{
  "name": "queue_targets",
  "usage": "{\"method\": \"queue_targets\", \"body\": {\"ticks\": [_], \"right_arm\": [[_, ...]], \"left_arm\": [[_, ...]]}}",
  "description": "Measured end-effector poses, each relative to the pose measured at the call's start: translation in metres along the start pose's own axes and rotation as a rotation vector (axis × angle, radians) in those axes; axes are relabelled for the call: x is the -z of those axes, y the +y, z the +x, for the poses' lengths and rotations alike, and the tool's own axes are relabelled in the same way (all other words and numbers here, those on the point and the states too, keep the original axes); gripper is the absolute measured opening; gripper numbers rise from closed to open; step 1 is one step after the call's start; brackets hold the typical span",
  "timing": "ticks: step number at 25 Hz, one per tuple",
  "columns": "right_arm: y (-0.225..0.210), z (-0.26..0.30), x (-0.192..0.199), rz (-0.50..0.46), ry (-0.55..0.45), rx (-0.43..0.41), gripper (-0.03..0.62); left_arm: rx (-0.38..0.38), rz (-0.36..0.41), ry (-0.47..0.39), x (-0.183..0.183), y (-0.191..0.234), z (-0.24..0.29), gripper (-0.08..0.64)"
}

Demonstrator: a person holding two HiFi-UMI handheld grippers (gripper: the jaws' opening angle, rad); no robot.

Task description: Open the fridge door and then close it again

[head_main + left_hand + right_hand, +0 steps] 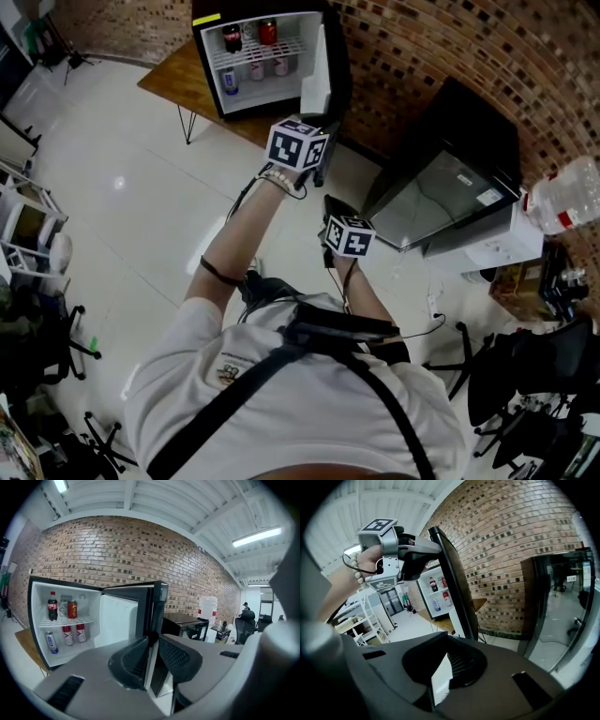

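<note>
At the free edge of the fridge door [123, 616], open on the fridge [33, 620] atop the bench [173, 82], our left gripper [152, 646] clamps narrow fingers. We should swing it shut steadily until it seals. Our right gripper [449, 665] has its fingers pinched on a white slip [440, 679]. We count one door, one bottle [52, 606], four cans [72, 609].

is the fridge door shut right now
No, the fridge door stands swung wide open, leaving the red can on the shelf inside in plain sight.
</note>
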State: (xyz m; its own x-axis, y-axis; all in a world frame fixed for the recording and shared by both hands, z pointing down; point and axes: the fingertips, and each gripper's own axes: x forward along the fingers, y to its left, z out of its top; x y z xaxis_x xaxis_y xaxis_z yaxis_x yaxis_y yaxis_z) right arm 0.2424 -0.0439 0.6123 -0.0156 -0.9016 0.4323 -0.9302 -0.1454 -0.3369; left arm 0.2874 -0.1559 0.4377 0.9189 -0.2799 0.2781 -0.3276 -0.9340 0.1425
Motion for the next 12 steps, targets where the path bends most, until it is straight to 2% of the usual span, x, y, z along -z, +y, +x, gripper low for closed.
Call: {"method": "queue_targets", "body": {"ticks": [12], "right_arm": [[-0.073,-0.036,-0.022,0.063,-0.081,0.087,0.009]], "left_arm": [[0.067,0.003,0.016,-0.009,-0.060,0.076,0.051]]}}
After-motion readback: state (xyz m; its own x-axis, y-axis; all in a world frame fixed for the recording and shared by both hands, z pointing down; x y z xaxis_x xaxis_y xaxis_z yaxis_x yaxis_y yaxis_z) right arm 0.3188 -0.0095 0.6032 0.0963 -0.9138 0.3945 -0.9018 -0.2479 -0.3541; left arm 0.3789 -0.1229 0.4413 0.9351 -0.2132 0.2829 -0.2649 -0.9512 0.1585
